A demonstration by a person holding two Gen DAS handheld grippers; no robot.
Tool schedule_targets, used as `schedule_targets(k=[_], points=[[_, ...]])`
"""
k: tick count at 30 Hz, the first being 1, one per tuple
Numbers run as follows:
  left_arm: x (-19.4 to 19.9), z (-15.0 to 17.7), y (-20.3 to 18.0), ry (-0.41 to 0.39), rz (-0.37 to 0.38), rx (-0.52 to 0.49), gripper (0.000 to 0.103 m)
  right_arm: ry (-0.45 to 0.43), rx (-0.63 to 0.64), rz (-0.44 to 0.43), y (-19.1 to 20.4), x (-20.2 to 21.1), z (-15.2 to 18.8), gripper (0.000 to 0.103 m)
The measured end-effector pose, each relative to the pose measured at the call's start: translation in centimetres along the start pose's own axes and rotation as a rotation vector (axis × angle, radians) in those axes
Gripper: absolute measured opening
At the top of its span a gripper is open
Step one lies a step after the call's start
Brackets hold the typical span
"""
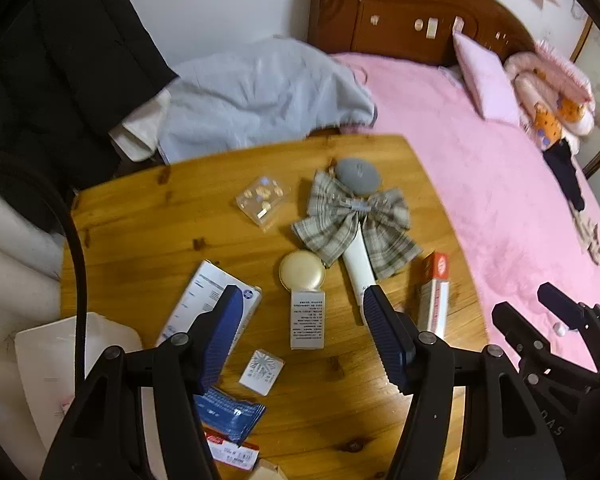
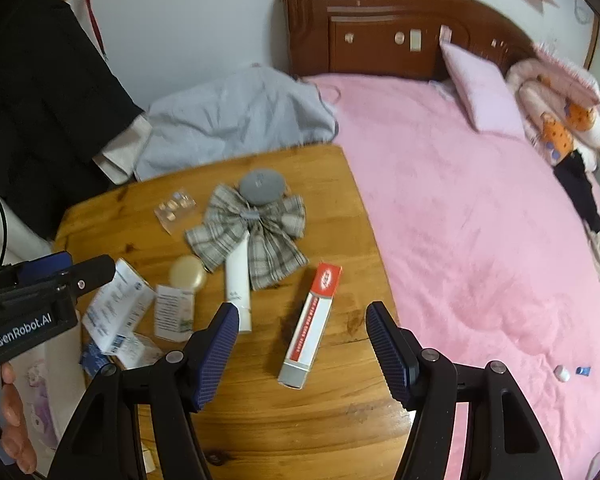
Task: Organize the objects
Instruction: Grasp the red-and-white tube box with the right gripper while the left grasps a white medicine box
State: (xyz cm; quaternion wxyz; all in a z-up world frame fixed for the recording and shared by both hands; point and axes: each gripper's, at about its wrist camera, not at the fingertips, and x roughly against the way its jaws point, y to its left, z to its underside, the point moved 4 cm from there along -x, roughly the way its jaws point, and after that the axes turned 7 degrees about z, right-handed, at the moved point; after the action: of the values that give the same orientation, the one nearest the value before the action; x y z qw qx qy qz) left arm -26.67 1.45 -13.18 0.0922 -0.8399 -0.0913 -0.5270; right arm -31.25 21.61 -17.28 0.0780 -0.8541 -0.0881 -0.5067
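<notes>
The bed (image 2: 480, 220), the largest thing in view, is covered by a soft pink plush blanket and backed by a dark carved wooden headboard; a pale blue-grey crumpled cloth (image 1: 260, 92) is heaped beside it, apparently just dropped there.

The bench (image 1: 140, 232), a rounded slab of knotty varnished pine, is pushed against the bed edge, and the objects to be organised are scattered loosely over it, unsorted and at odd angles.

A flat white-and-blue carton (image 1: 204, 300) is lain at the near left of the bench. A floppy checked fabric bow (image 1: 352, 224) is draped over a smooth white tube (image 1: 358, 276), and a grey rounded pebble-shaped item (image 1: 358, 176) is set against the bow's top. A long red-and-white box (image 2: 310, 324), probably toothpaste, is lain alone near the bed side, the easiest reach for the right hand-held gripper (image 2: 302, 356), above which it is framed.

A glossy cream disc (image 1: 302, 272) touches a small printed box (image 1: 307, 318). A clear plastic case (image 1: 262, 202) of small pieces is set apart.

Both the left hand-held gripper (image 1: 304, 344) and the right are held moderately wide, with ribbed blue pads, nothing between them; no pick is judged begun.
</notes>
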Motion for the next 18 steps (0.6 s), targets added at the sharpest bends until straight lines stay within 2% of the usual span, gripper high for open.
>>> schedule_targets(k=[9, 18], points=[[-6.9, 2.1, 0.1, 0.12, -0.02, 0.033, 0.067, 0.121, 0.01, -0.039, 0.2, -6.9, 1.7, 0.067], [-10.6, 3.6, 0.7, 0.199, -0.002, 0.112, 0.067, 0.191, -0.003, -0.062, -0.1, -11.0, 2.5, 0.067]])
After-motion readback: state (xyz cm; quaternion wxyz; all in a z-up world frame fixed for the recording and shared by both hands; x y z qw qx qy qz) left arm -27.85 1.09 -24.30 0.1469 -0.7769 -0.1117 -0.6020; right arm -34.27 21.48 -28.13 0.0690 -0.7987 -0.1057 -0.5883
